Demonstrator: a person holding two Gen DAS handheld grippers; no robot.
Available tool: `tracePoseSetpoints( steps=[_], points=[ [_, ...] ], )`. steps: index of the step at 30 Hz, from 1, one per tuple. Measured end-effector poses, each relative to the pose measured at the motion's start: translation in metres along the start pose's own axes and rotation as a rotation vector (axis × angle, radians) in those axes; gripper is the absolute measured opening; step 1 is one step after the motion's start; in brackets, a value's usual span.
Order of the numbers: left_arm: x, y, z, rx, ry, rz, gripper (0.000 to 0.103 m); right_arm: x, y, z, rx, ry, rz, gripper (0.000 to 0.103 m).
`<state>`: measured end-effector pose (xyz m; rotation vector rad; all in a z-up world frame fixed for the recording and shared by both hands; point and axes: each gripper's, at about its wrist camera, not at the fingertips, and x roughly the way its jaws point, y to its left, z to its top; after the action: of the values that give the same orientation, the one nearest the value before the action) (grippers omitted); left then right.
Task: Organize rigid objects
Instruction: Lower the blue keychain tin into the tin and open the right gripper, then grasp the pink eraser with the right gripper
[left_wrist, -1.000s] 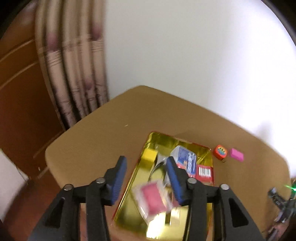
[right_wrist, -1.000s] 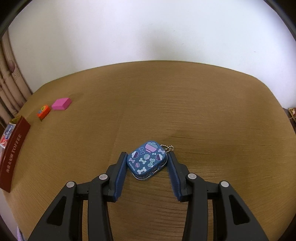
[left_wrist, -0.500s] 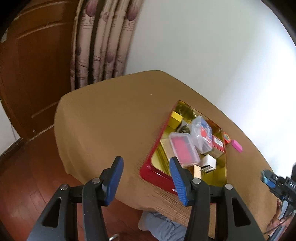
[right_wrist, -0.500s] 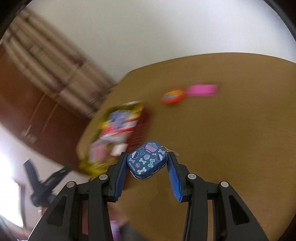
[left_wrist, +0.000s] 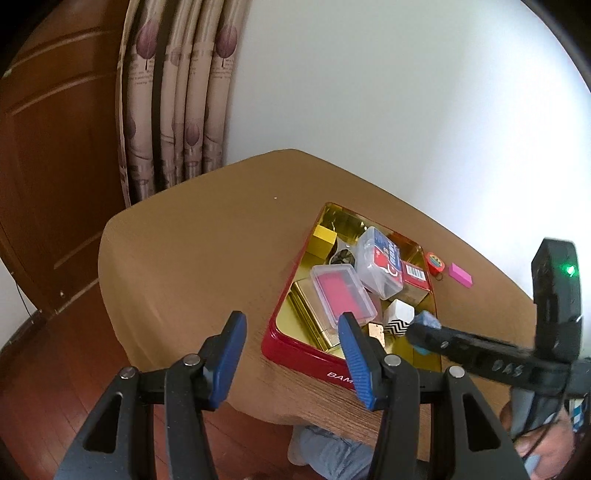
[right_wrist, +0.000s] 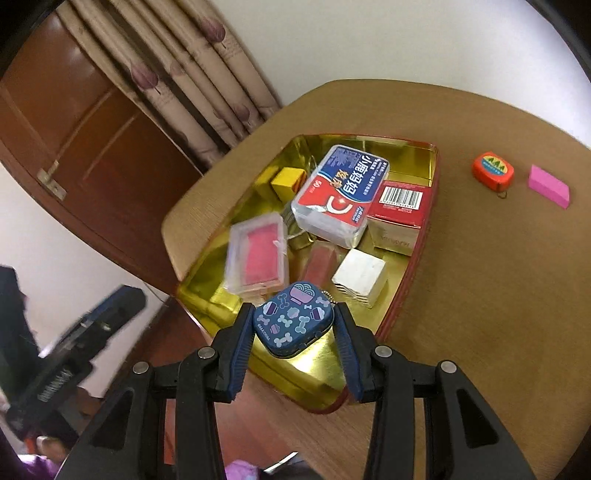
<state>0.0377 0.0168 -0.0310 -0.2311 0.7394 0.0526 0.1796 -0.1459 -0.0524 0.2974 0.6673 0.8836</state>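
The right tongs (right_wrist: 293, 345) grip a small blue case (right_wrist: 293, 323) printed with bones and bowls; both blue pads press on its sides. The case hangs above the near corner of the red tin (right_wrist: 430, 218), over its gold floor.

The left tongs (left_wrist: 291, 354) stand part-way apart with nothing between the pads, near the tin's near-left corner (left_wrist: 291, 352) and over the tabletop (left_wrist: 207, 258) edge.

Inside the tin, nearest the case, lie a clear box with a pink insert (right_wrist: 258, 254) on the left and a white block with a zigzag band (right_wrist: 360, 277) on the right. Beyond them a clear box with a red and blue label (right_wrist: 341, 194) rests tilted on other contents, with a red carton bearing a barcode (right_wrist: 400, 206) touching its right side. A yellow block (right_wrist: 286, 182) sits at the far left of the tin.

Outside the tin, on the tabletop to the far right, an orange tape measure (right_wrist: 493, 168) lies just beside a pink eraser (right_wrist: 548, 186).

A curtain (right_wrist: 192, 70) and a wooden door (right_wrist: 70, 122) stand beyond the tabletop.
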Motion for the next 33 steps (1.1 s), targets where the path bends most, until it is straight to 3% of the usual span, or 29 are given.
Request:
tracePoseSetpoints(
  steps=[7, 10, 16, 19, 21, 24, 27, 29, 33],
  points=[
    [0.003, 0.007, -0.001, -0.041, 0.020, -0.014, 0.053, 0.012, 0.004, -0.002, -0.047, 0.021, -0.052, 0.041],
    [0.005, 0.005, -0.002, -0.037, 0.028, -0.008, 0.053, 0.008, 0.006, -0.004, -0.055, 0.011, -0.051, 0.055],
    [0.008, -0.001, -0.004, -0.003, 0.035, 0.016, 0.053, -0.024, -0.014, -0.010, -0.008, -0.125, -0.017, 0.062],
    [0.009, -0.003, -0.005, 0.005, 0.033, 0.022, 0.053, -0.048, -0.048, -0.024, -0.006, -0.221, -0.209, 0.071],
    [0.010, -0.005, -0.006, 0.016, 0.037, 0.025, 0.053, -0.059, -0.084, -0.035, -0.005, -0.229, -0.370, 0.071],
    [0.012, -0.009, -0.008, 0.029, 0.040, 0.027, 0.053, -0.076, -0.141, -0.050, 0.027, -0.214, -0.527, 0.071],
    [0.015, -0.017, -0.011, 0.053, 0.046, 0.047, 0.053, -0.092, -0.194, -0.057, 0.101, -0.192, -0.556, 0.071],
    [0.017, -0.022, -0.012, 0.066, 0.044, 0.051, 0.053, -0.095, -0.213, -0.054, 0.122, -0.184, -0.524, 0.072],
    [0.021, -0.033, -0.018, 0.106, 0.053, 0.052, 0.053, -0.090, -0.228, -0.027, 0.019, -0.186, -0.468, 0.072]
  ],
)
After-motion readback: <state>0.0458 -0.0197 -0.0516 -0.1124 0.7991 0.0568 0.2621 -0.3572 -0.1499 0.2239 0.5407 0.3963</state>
